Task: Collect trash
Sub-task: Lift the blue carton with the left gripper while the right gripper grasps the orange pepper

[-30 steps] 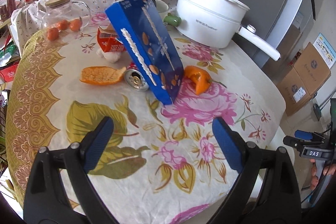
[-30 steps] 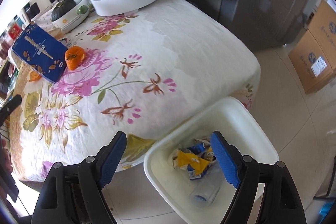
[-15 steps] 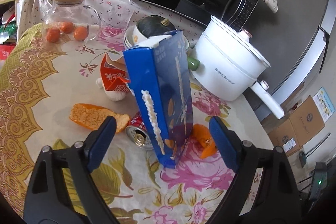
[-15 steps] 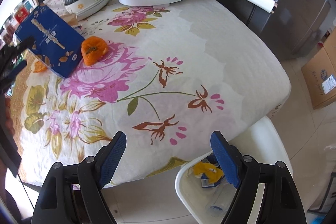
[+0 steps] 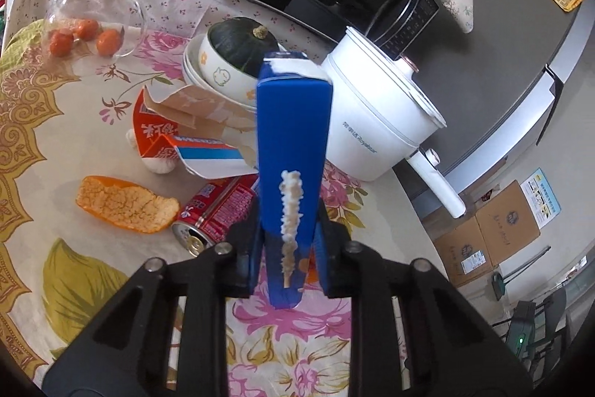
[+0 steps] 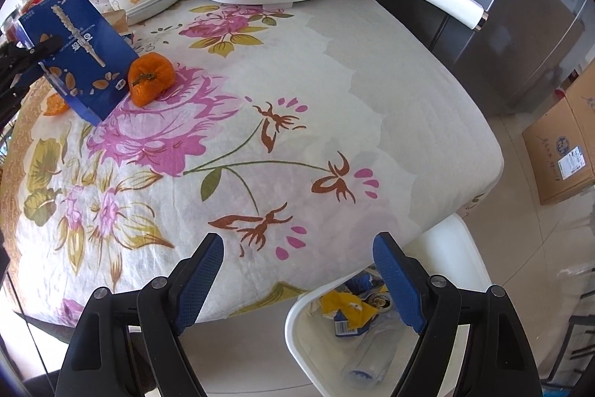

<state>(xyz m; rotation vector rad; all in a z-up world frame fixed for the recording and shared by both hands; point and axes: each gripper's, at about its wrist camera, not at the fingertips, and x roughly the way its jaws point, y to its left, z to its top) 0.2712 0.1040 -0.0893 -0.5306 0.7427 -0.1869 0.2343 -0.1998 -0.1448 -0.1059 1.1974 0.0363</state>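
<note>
Two grippers: left gripper (image 5: 286,263) clamped on the upright blue box (image 5: 292,151), base seemingly just off the cloth; right gripper (image 6: 297,270) spread wide, above the table edge (image 6: 438,222) and bin (image 6: 297,330).

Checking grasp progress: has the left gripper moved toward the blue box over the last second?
Yes. The left gripper advanced toward the white pot; its jaws now clamp the blue box.

You have one blue box (image 5: 293,151), one torn red carton (image 5: 174,133), one crushed red can (image 5: 214,211), and two orange peels, one by the can (image 5: 124,199) and one beside the box (image 6: 151,79). In the glass jar (image 5: 93,13) you can count three small oranges (image 5: 83,38). You also have one white pot (image 5: 375,121), one squash (image 5: 241,41) in a bowl (image 5: 223,79), and one white bin (image 6: 394,319).
</note>
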